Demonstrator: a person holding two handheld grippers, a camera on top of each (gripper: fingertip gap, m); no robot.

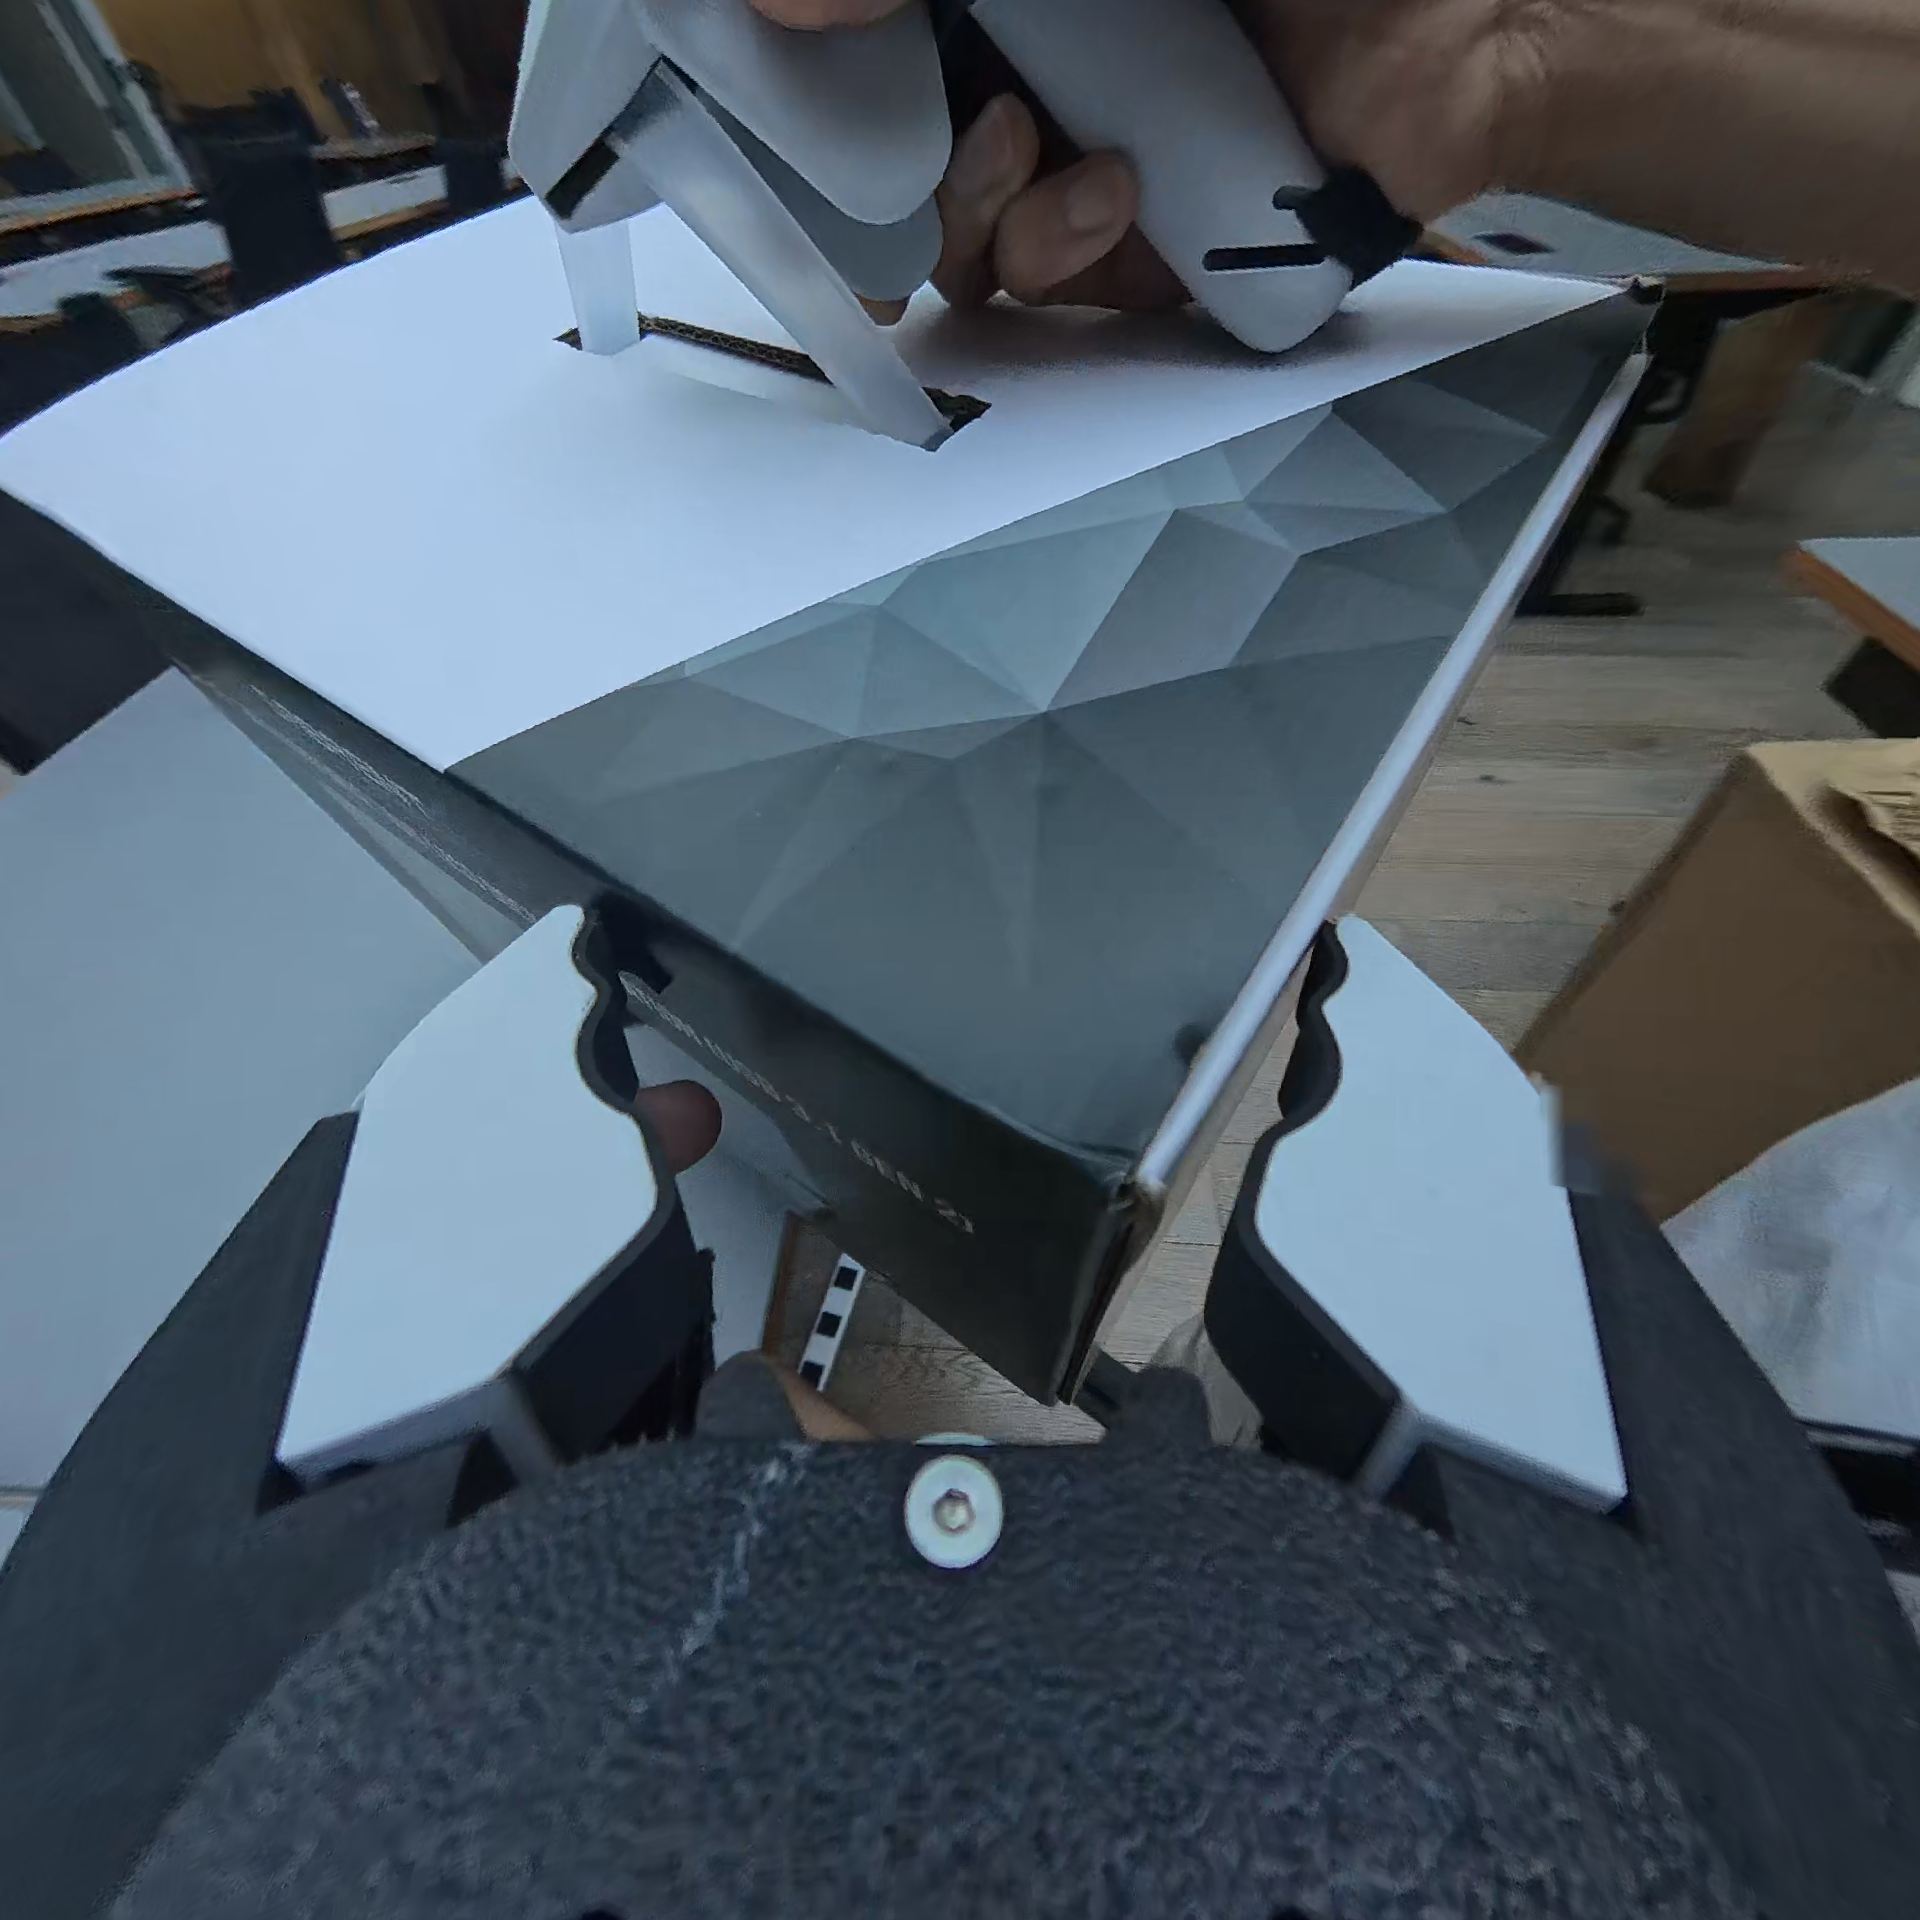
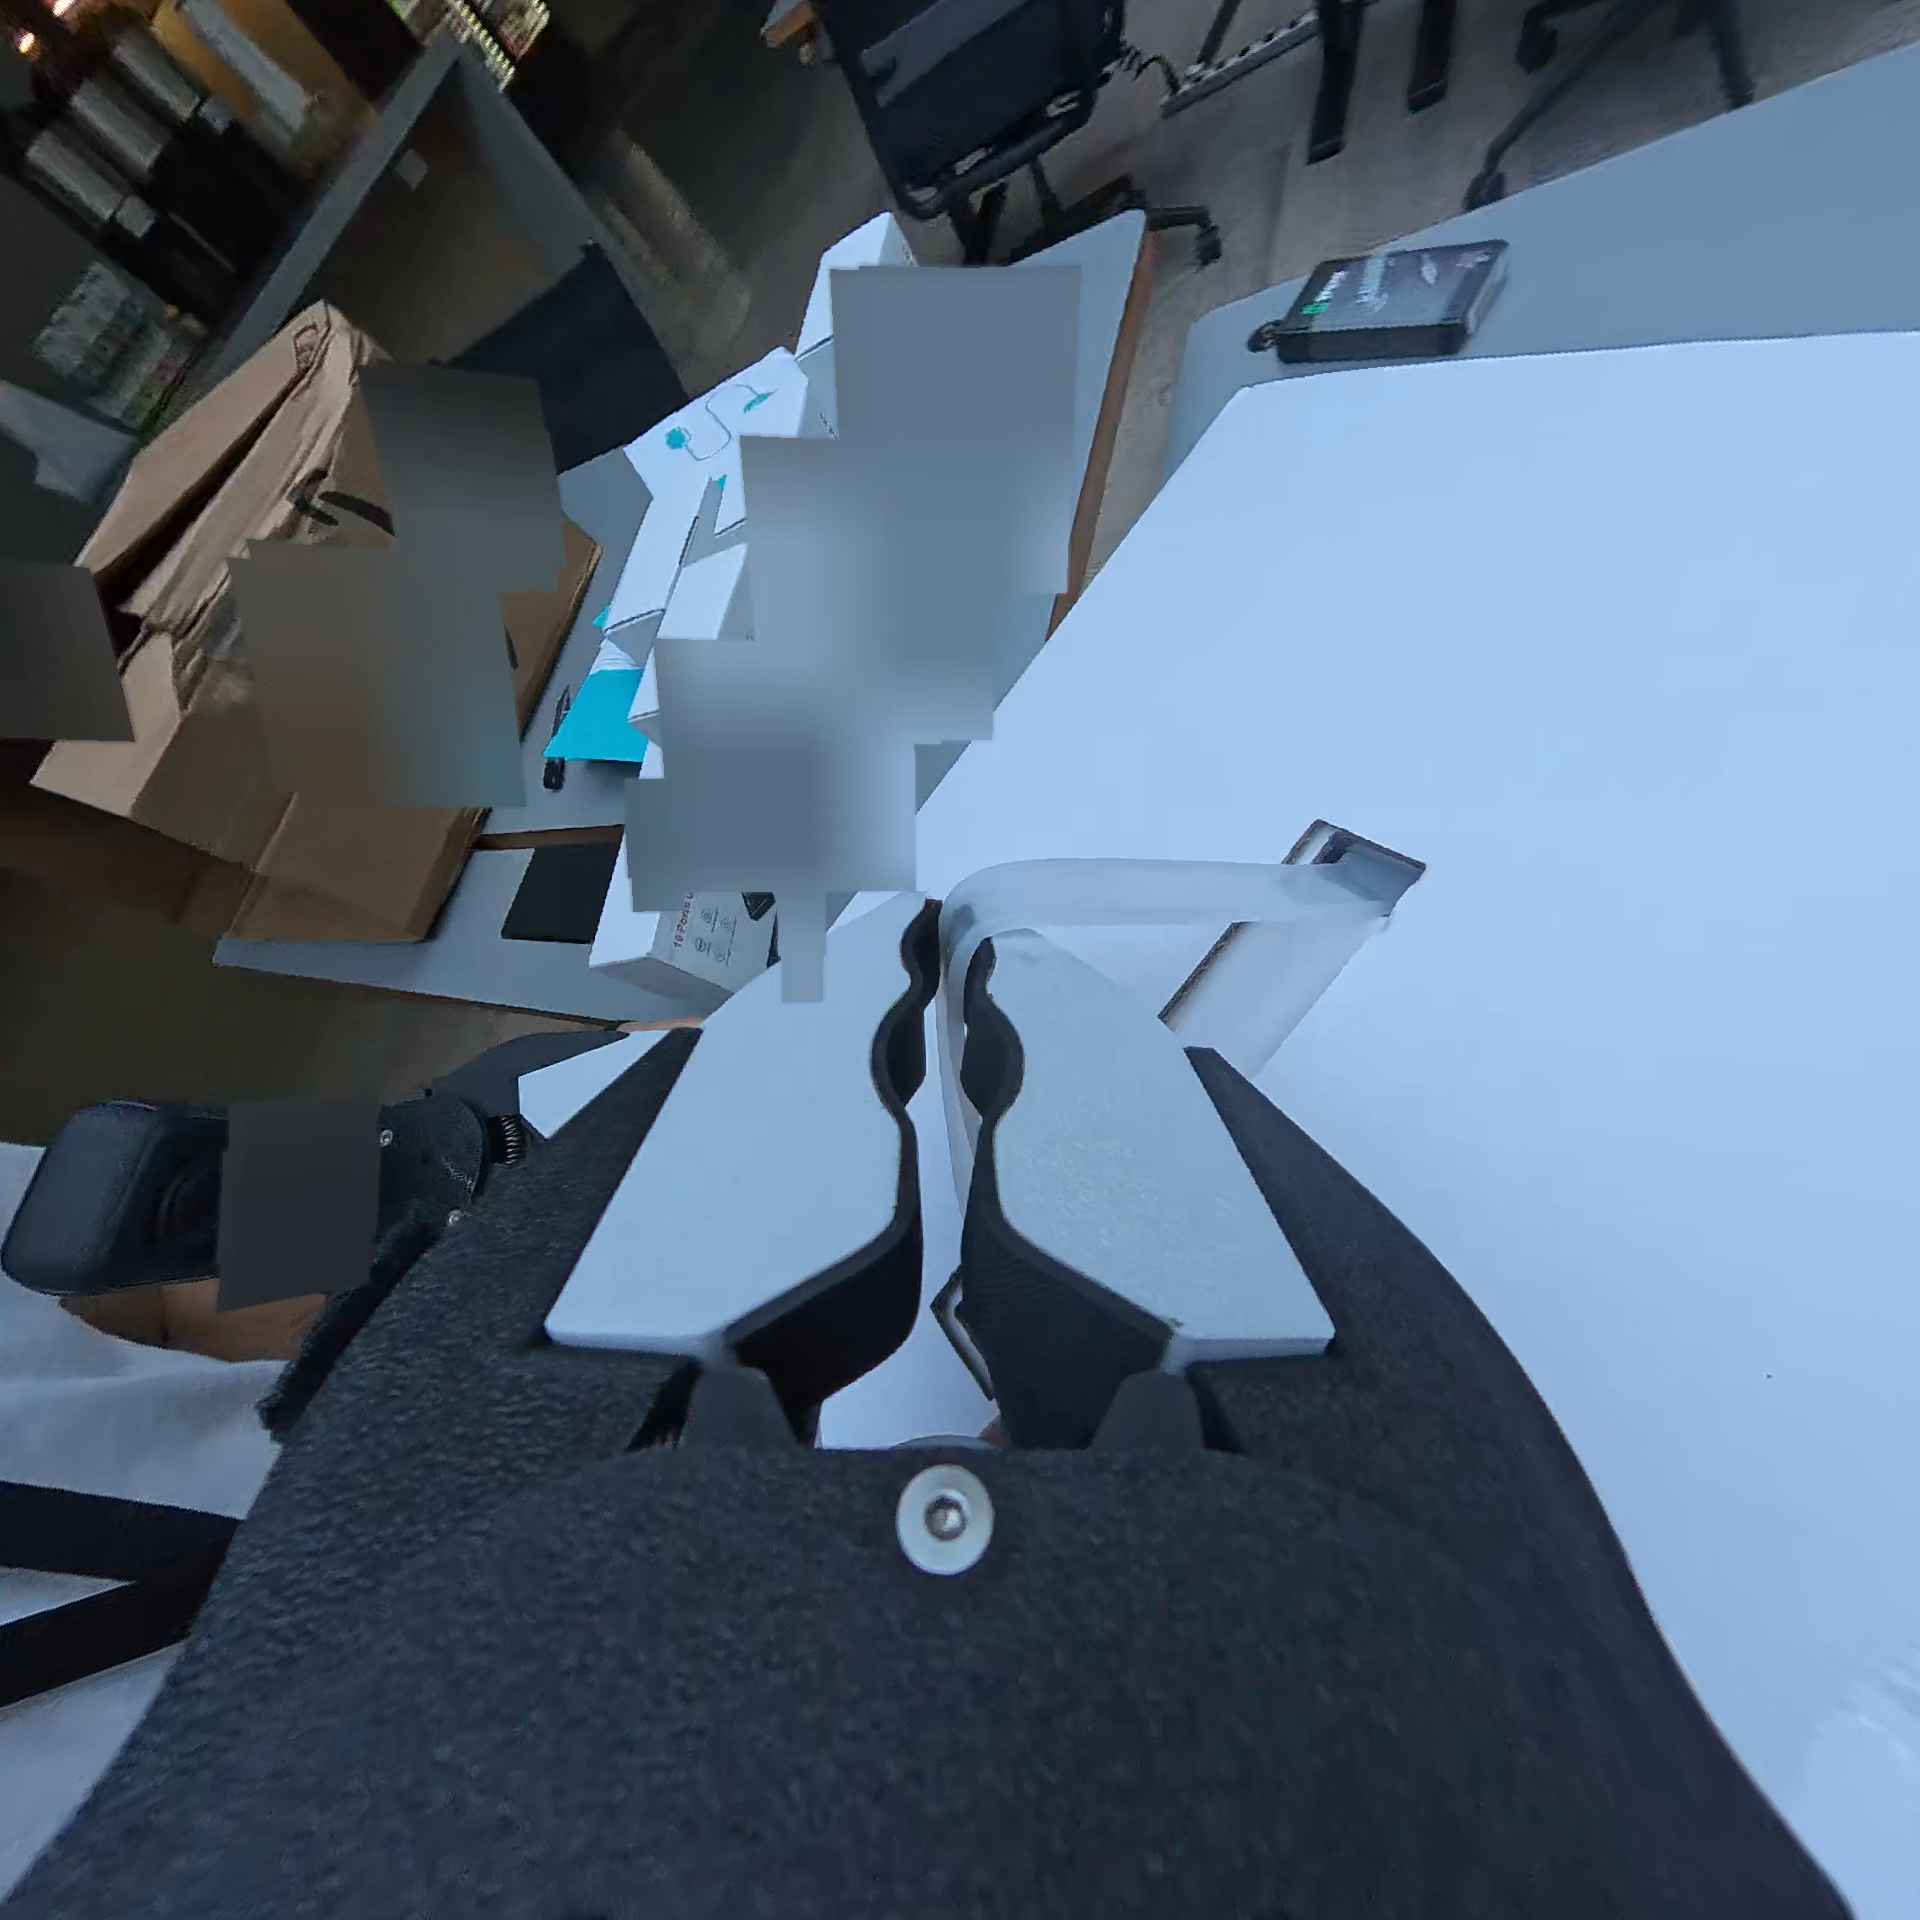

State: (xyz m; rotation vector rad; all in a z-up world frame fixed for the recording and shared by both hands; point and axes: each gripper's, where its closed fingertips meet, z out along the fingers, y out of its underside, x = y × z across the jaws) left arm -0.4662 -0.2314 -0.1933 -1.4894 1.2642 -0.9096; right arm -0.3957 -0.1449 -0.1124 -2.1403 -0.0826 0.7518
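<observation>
A large box (image 1: 436, 540) with a white top and a grey faceted pattern fills the left wrist view. A clear plastic carry handle (image 1: 831, 343) rises from a slot in its top. My left gripper (image 1: 961, 935) has its jaws wide apart around the box's near corner, with both pads touching its sides. My right gripper (image 1: 597, 192), held by a hand (image 1: 1558, 114), is shut on the handle. In the right wrist view the handle (image 2: 1143, 883) runs from the slot (image 2: 1351, 862) in between the right gripper's (image 2: 940, 935) closed fingers, above the white box top (image 2: 1558, 727).
A grey table (image 1: 156, 987) lies below left of the box, with wooden floor (image 1: 1507, 779) and a cardboard box (image 1: 1714, 987) to the right. More cardboard boxes (image 2: 260, 623), small white boxes (image 2: 707, 582), a black device (image 2: 1392, 301) on a table and an office chair (image 2: 997, 104) stand beyond.
</observation>
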